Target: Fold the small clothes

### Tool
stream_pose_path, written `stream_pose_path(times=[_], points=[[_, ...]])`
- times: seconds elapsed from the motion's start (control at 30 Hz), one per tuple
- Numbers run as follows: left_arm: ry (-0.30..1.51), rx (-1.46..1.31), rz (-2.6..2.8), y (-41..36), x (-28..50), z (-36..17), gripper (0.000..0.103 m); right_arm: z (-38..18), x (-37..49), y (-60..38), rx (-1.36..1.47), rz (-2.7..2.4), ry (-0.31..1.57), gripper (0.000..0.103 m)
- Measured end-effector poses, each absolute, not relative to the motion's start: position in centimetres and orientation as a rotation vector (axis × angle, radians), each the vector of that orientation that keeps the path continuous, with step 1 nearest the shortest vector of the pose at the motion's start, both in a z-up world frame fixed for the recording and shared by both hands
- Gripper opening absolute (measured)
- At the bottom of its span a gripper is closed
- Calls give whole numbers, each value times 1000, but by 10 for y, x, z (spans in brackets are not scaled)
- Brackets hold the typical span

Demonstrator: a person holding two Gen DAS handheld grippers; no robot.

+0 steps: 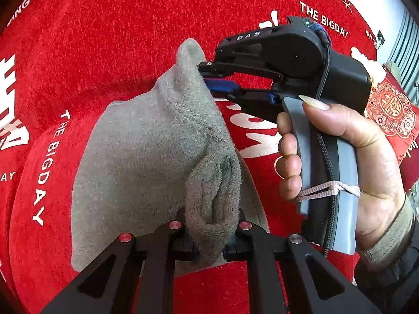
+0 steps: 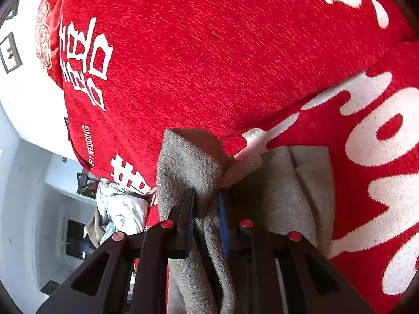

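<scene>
Grey garment point(image 1: 146, 151) bunched between left gripper point(image 1: 209, 238) jaws, clamped; right gripper point(image 1: 207, 78) jaws pinch its far edge.

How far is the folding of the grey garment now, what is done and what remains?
Done: little; the grey garment is gathered but bunched, with no neat fold visible. In hand: the left gripper pinches one bunched edge and the right gripper pinches another, with part of the cloth resting on the red blanket. Left: probably smoothing, folding, setting down.
</scene>
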State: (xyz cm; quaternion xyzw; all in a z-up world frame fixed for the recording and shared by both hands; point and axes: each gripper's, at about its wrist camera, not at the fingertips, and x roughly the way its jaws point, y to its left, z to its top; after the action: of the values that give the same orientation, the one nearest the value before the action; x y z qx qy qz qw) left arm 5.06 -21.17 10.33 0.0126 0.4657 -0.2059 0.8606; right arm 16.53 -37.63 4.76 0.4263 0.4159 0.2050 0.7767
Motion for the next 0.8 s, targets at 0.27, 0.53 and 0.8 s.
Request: stream_pose_path(times=[0.27,0.53,0.8], points=[[955,29,-451,-218,48,115,13,62,164,-383,904,452,880,19],[961,59,-473,-227,45,111,13,47,155,-401,940,448,863,19],[990,112,-457,-233,41,92,13,14,152,-410,1013,440,886,19]])
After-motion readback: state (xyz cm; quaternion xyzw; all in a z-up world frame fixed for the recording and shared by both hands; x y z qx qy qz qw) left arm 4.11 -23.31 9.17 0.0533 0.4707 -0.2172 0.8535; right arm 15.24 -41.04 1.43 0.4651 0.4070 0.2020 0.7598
